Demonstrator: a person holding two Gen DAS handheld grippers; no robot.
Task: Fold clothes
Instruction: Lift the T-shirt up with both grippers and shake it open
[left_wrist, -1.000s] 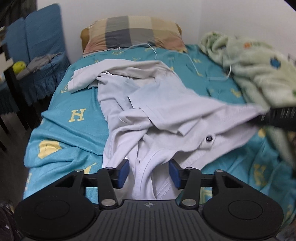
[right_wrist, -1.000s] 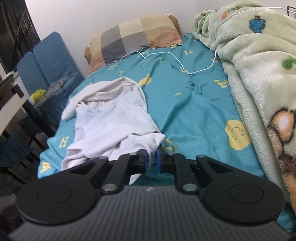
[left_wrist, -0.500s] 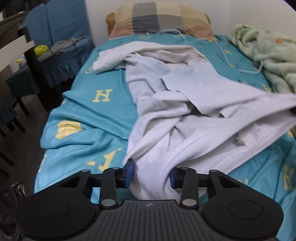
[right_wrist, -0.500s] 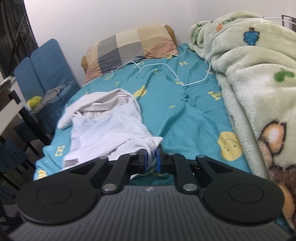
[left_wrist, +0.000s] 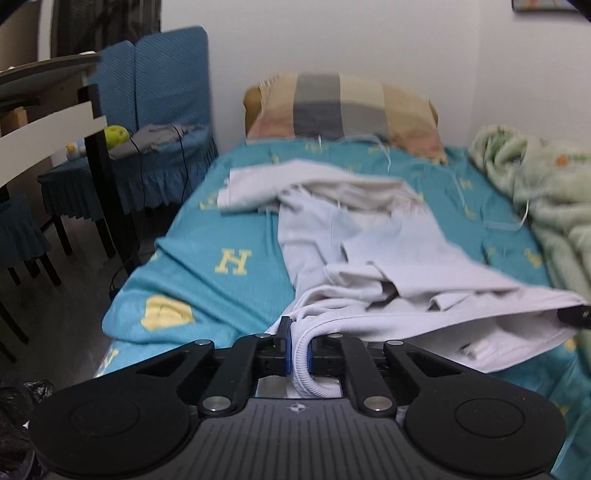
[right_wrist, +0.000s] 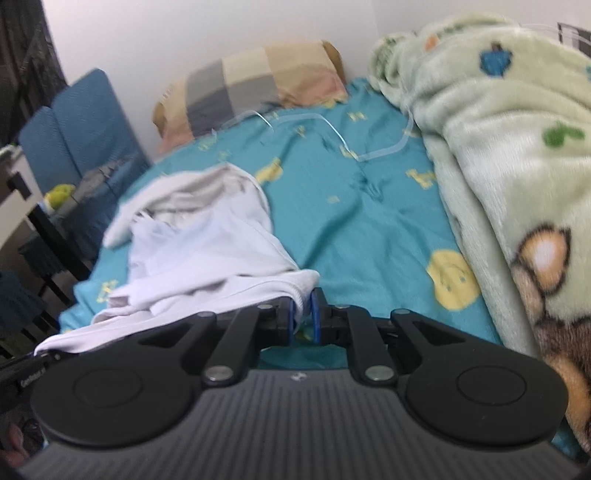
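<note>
White garment (left_wrist: 388, 266) crumpled on teal bedsheet (left_wrist: 229, 236), spread from mid-bed toward the near edge, one sleeve-like end trailing toward the left edge of the bed, below the pillow. Near hem lifted off the sheet, stretched between both grippers.

Left gripper (left_wrist: 298, 350): jaws closing, ribbed white hem of the garment pinched between the blue pads, loop of hem hanging below them. Near left part of the bed's front edge.

Right gripper (right_wrist: 303, 314): jaws narrow, clamped on a bunched corner of the same garment (right_wrist: 207, 240). Near the bed's front edge, toward the middle. Its black tip also visible at right edge of left wrist view, with cloth running to it.

Plaid pillow (left_wrist: 343, 107) at head of bed against the wall. Thin white cable (right_wrist: 332, 133) looping over the sheet below the pillow. Green fleece blanket (right_wrist: 509, 155) with bear print heaped along the right edge of the bed, well apart from the garment. Yellow letters and smiley prints on the sheet.

Blue covered chair (left_wrist: 162, 110) beside the bed's left edge, grey clothing and a yellow-green item on its seat. Dark-and-white table frame (left_wrist: 74, 122) at far left. Both views motion-blurred.
</note>
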